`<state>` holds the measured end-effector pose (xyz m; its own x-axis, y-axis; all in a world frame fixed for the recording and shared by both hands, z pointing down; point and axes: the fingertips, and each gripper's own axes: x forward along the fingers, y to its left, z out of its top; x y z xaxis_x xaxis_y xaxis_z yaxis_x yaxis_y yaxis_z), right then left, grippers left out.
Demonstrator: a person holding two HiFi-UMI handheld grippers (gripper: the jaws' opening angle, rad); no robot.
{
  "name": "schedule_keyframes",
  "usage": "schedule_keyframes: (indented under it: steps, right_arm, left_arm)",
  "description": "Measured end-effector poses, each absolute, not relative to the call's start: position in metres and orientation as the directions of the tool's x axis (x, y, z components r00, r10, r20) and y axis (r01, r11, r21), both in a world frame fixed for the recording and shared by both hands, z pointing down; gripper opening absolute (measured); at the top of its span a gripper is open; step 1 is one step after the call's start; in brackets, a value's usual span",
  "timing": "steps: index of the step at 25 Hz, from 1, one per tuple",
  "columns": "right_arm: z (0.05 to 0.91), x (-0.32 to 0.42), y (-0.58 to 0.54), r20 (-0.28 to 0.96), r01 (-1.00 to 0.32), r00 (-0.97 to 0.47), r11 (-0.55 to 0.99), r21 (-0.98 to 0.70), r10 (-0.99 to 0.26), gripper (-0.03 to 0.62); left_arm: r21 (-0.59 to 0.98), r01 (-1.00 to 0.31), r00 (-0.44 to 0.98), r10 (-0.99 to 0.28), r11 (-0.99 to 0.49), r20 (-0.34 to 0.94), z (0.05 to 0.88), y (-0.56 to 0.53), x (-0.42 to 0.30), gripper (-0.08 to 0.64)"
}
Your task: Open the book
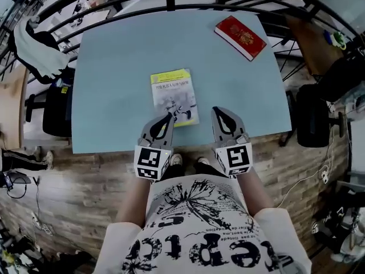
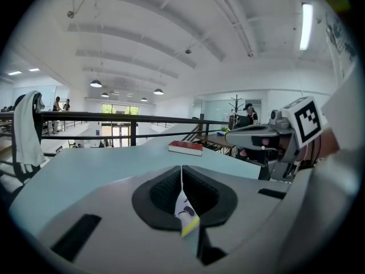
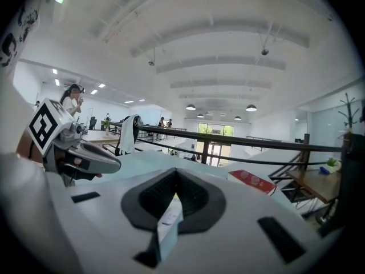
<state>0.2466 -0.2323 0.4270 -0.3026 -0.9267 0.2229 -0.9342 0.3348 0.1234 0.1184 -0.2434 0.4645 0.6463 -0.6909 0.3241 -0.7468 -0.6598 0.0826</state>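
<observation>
Book: the thin paperback with a yellow-green and white cover (image 1: 174, 96) lies closed and flat near the front edge of the pale blue desk (image 1: 114, 67). It is well apart from the red book (image 1: 240, 37) at the far right corner.
Left gripper (image 1: 169, 116): fingers pressed together and empty, tip at the paperback's near left corner. I cannot tell whether it touches.
Right gripper (image 1: 219, 110): fingers together and empty, just beside the near right corner.
Likely reason: closed tips make a thin wedge, good for slipping under a cover.
Progress: cover not yet lifted.
</observation>
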Motion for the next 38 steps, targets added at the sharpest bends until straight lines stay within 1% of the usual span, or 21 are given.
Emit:
schedule_keyframes:
  steps: [5,9,13,14,16,19,23,25,30,34,38]
  right_arm:
    - [0.441,0.259,-0.245,0.275,-0.898,-0.395,0.431,0.082,-0.876,0.011]
    - [0.459,0.273,-0.251,0.316,-0.881,-0.431,0.470,0.055,-0.845,0.011]
    - [0.478,0.284,-0.255,0.348,-0.868,-0.452,0.495,0.040,-0.821,0.011]
    - [0.482,0.285,-0.255,0.354,-0.865,-0.458,0.501,0.035,-0.815,0.011]
    - [0.490,0.287,-0.256,0.366,-0.859,-0.468,0.511,0.024,-0.804,0.011]
    - [0.499,0.289,-0.255,0.381,-0.854,-0.478,0.520,0.011,-0.792,0.011]
    - [0.506,0.296,-0.257,0.394,-0.856,-0.474,0.518,0.005,-0.787,0.011]
    - [0.509,0.299,-0.257,0.399,-0.857,-0.472,0.516,0.004,-0.786,0.011]
    - [0.512,0.305,-0.256,0.413,-0.859,-0.465,0.512,0.002,-0.783,0.011]
    - [0.510,0.309,-0.257,0.411,-0.867,-0.451,0.498,0.008,-0.792,0.011]
    - [0.503,0.309,-0.259,0.396,-0.878,-0.436,0.479,0.009,-0.808,0.011]
  left_arm:
    - [0.124,-0.785,0.596,-0.687,-0.606,0.415,0.504,-0.250,0.140,0.021]
    - [0.148,-0.807,0.561,-0.661,-0.572,0.498,0.545,-0.249,0.158,0.023]
    - [0.173,-0.813,0.547,-0.628,-0.556,0.553,0.577,-0.244,0.179,0.025]
    - [0.176,-0.813,0.546,-0.620,-0.555,0.563,0.584,-0.243,0.184,0.033]
    - [0.175,-0.812,0.541,-0.608,-0.556,0.581,0.596,-0.242,0.192,0.090]
    - [0.161,-0.818,0.525,-0.602,-0.553,0.602,0.607,-0.246,0.200,0.106]
    - [0.151,-0.825,0.503,-0.588,-0.544,0.633,0.622,-0.249,0.208,0.158]
    - [0.144,-0.829,0.492,-0.582,-0.540,0.648,0.630,-0.250,0.210,0.169]
    - [0.105,-0.838,0.457,-0.584,-0.535,0.671,0.641,-0.254,0.211,0.158]
    - [0.098,-0.844,0.446,-0.589,-0.527,0.674,0.639,-0.256,0.210,0.043]
    - [0.116,-0.838,0.464,-0.587,-0.532,0.663,0.628,-0.257,0.206,0.031]
